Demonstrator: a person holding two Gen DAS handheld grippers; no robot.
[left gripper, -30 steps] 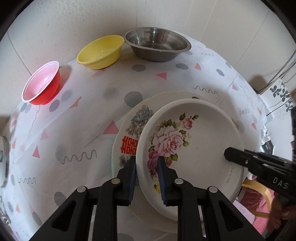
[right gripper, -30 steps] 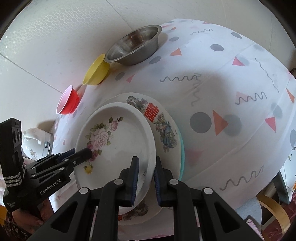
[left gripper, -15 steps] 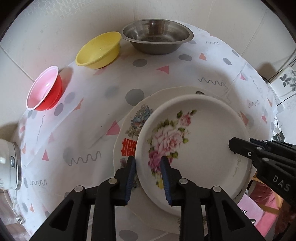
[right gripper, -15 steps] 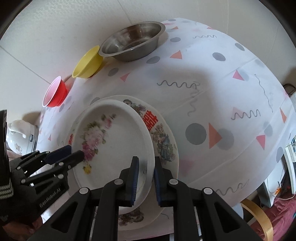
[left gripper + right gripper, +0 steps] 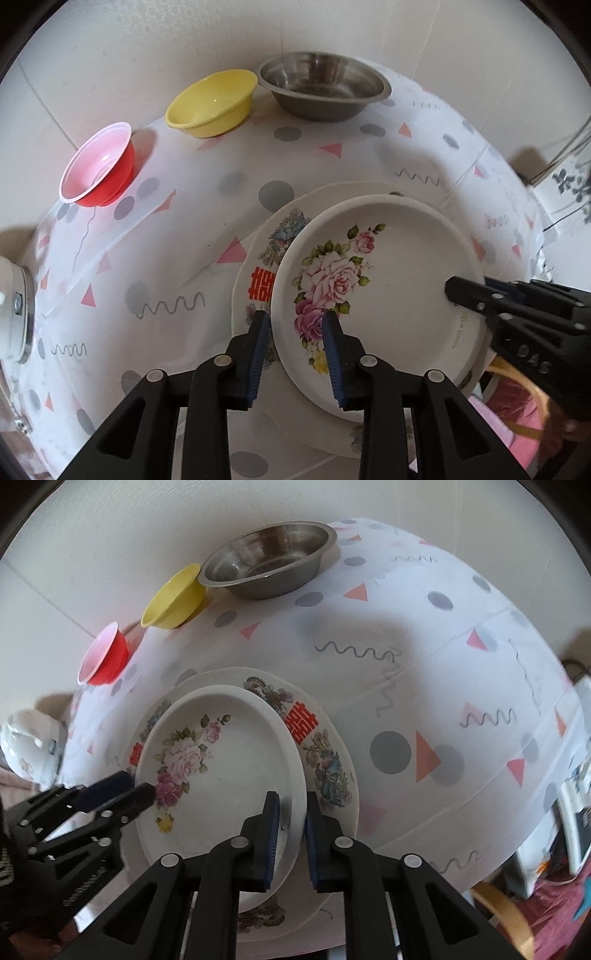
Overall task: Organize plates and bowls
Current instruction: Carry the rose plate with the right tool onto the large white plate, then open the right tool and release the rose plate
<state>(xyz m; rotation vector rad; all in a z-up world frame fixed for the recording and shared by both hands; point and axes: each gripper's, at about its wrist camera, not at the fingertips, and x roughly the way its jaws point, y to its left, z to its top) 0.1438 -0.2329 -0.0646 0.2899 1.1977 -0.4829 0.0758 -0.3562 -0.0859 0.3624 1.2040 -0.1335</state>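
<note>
Table (image 5: pixel 207 229): three bowls in a row along the back edge. Small bowl (image 5: pixel 98 166) at the left end, mid bowl (image 5: pixel 212 103) next along, metal bowl (image 5: pixel 323 90) furthest right, its rim touching or just beside the mid bowl's. Same order in the right wrist view: small bowl (image 5: pixel 103 655), mid bowl (image 5: pixel 173 598), metal bowl (image 5: pixel 267 565).

Near the front edge, well apart from the bowls: big plate (image 5: pixel 258 269) on the table, smaller plate (image 5: pixel 388 295) on top of it, offset toward the big plate's right side.

Kettle (image 5: pixel 31 747) off the table's left edge, beside the front-left corner.
</note>
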